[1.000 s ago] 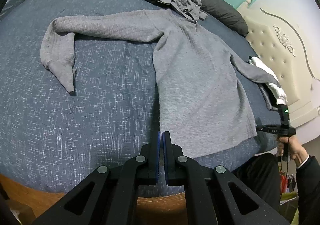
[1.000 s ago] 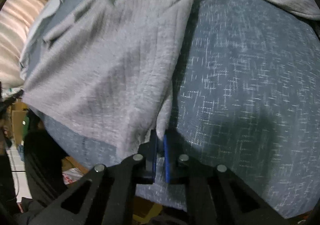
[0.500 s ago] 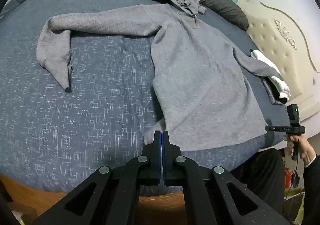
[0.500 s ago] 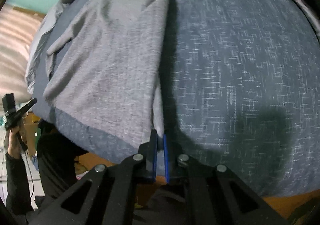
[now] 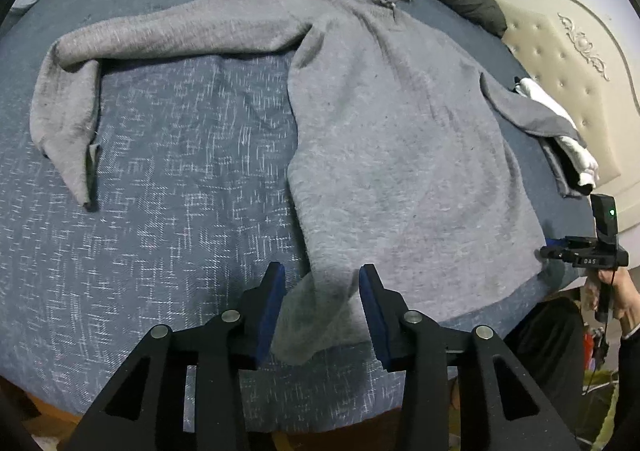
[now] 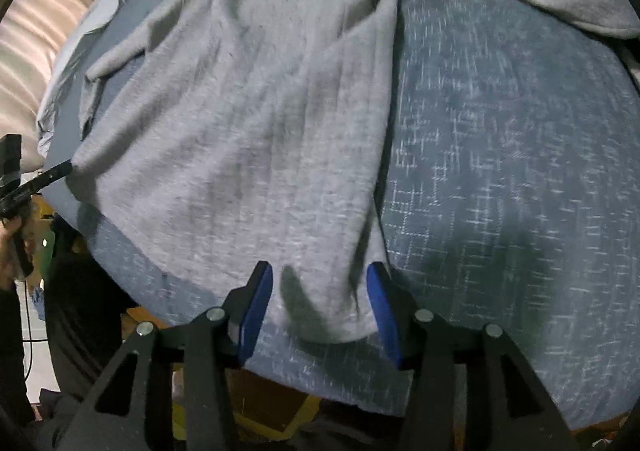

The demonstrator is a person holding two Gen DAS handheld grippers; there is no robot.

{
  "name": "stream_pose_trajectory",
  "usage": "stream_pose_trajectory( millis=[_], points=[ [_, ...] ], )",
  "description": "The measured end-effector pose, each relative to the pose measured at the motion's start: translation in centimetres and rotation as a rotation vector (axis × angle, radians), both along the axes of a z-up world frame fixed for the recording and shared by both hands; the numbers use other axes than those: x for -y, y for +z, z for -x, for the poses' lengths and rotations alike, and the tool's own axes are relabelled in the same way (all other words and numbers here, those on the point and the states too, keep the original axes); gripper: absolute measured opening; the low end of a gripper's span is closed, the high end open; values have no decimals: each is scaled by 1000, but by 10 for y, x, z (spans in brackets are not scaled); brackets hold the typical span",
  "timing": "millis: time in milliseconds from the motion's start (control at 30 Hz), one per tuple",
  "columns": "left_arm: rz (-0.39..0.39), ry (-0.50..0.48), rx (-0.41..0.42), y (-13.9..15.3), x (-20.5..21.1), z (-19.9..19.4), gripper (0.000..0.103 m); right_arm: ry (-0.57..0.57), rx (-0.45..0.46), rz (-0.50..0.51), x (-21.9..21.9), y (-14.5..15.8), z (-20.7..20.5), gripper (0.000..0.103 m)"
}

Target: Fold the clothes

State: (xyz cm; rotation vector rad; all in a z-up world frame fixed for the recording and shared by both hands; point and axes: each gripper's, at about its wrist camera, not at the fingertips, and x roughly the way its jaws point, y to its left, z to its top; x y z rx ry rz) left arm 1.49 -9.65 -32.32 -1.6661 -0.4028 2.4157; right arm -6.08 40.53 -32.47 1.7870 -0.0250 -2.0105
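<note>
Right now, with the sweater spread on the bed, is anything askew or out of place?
The grey sweater lies mostly flat, but its long sleeve doubles back on itself at the far side of the bed, and the other sleeve drapes over a stack of folded clothes. Both hem corners are bunched.

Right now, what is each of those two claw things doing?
Left gripper: jaws opening, a bottom corner of the grey knit sweater loose between them.
Right gripper: jaws opening, the other corner between them.
</note>
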Motion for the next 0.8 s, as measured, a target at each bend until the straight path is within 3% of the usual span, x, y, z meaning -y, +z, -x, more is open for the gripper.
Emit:
stream_pose_trajectory(
  millis=[33, 67, 100, 133, 167, 300, 500, 633, 800],
  points=[
    [-1, -6, 6, -3, -1, 0, 39, -5, 4, 1, 1, -5, 0, 38],
    [-1, -11, 11, -6, -1, 0, 33, -9, 7, 6, 1, -9, -1, 18],
    [5, -22, 17, -8, -3, -1, 15, -9, 6, 24, 0, -9, -1, 9],
    [13, -32, 22, -11, -4, -1, 7, -12, 0, 45, -3, -6, -2, 7],
    [19, -39, 22, -12, -5, -2, 7, -18, -6, 68, -6, -2, -3, 3],
    [16, -56, 1, -4, -11, -6, 4, -26, -50, 110, -15, 20, -9, 3],
    [12, -104, -69, 47, -15, -22, 3, -49, -125, 179, -39, 70, -15, 2],
    [-3, -109, -90, 76, -16, -30, 3, -62, -165, 174, -53, 92, -26, 2],
    [-13, -143, -70, 80, -24, -41, 3, -51, -145, 155, -69, 93, -42, 2]
  ],
)
